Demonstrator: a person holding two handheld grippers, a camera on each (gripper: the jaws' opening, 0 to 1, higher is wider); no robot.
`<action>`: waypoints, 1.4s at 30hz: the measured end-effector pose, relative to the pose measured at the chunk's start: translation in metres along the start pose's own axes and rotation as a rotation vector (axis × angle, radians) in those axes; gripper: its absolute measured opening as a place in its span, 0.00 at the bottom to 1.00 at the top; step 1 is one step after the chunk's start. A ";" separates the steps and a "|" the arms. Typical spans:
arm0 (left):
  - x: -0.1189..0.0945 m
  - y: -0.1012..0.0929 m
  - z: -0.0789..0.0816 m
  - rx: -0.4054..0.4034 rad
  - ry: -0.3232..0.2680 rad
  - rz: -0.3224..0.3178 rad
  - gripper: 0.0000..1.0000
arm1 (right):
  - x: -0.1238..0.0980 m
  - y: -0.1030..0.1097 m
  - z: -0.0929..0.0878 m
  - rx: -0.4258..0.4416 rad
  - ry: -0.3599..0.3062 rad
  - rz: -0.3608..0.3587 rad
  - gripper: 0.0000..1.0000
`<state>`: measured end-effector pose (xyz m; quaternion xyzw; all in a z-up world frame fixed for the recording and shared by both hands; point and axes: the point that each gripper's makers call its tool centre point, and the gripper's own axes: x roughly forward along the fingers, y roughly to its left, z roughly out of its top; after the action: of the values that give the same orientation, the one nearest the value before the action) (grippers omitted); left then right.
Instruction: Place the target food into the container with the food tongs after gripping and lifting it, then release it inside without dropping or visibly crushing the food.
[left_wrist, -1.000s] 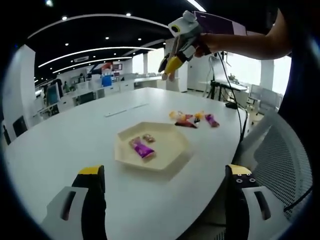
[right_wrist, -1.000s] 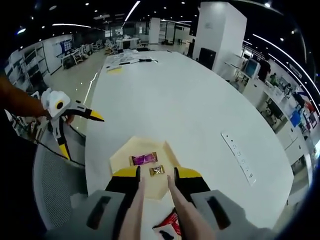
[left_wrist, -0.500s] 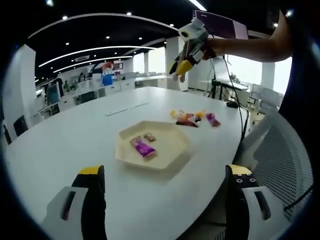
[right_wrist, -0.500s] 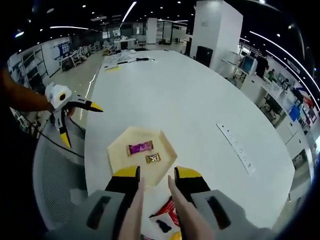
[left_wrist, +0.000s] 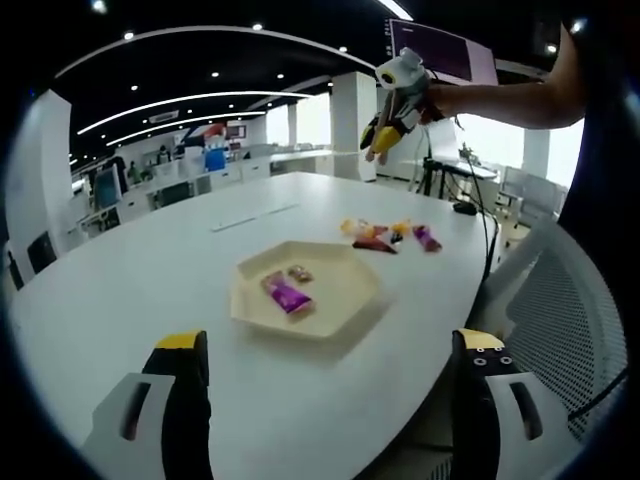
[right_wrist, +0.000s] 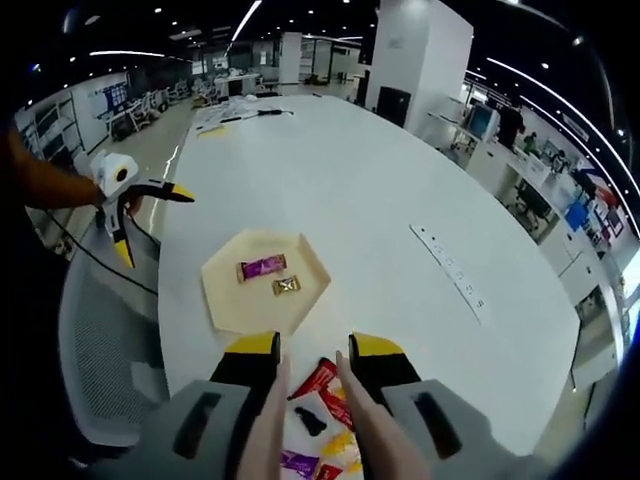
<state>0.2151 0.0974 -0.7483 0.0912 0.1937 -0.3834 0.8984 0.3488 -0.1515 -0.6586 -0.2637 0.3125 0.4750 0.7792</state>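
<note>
A pale hexagonal tray (left_wrist: 342, 292) (right_wrist: 232, 306) lies on the white table and holds a purple wrapped candy (left_wrist: 285, 297) (right_wrist: 262, 268) and a small brown-gold one (left_wrist: 298, 273) (right_wrist: 286, 286). Beyond it sits a pile of wrapped snacks (left_wrist: 386, 236) (right_wrist: 322, 392). My right gripper (right_wrist: 311, 356) (left_wrist: 382, 140) hangs high over the pile, shut on pale food tongs (right_wrist: 268, 420). The tong arms stand apart with nothing between them. My left gripper (left_wrist: 330, 385) (right_wrist: 130, 215) is wide open and holds nothing, low at the table's near edge, short of the tray.
A white power strip (right_wrist: 450, 276) (left_wrist: 252, 220) lies along the table's middle. A grey mesh chair (right_wrist: 100, 350) (left_wrist: 560, 310) stands at the table's edge beside the tray. A cable (left_wrist: 478, 215) hangs from the raised arm. Office desks fill the background.
My right gripper has drawn back from above the tray and now hangs over the snack pile; in the left gripper view it moved rightward and farther off. The left gripper stayed put.
</note>
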 end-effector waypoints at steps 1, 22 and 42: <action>0.000 0.000 0.000 0.000 0.000 0.000 0.98 | -0.002 -0.001 -0.002 0.005 0.001 -0.004 0.27; -0.001 0.000 -0.001 -0.003 0.000 0.000 0.98 | -0.015 -0.011 -0.034 0.018 0.022 -0.034 0.27; 0.000 0.000 -0.002 -0.001 0.008 -0.002 0.98 | 0.012 -0.003 -0.077 -0.030 0.042 0.017 0.26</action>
<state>0.2145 0.0982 -0.7505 0.0924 0.1977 -0.3838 0.8973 0.3376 -0.2005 -0.7188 -0.2824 0.3240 0.4808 0.7643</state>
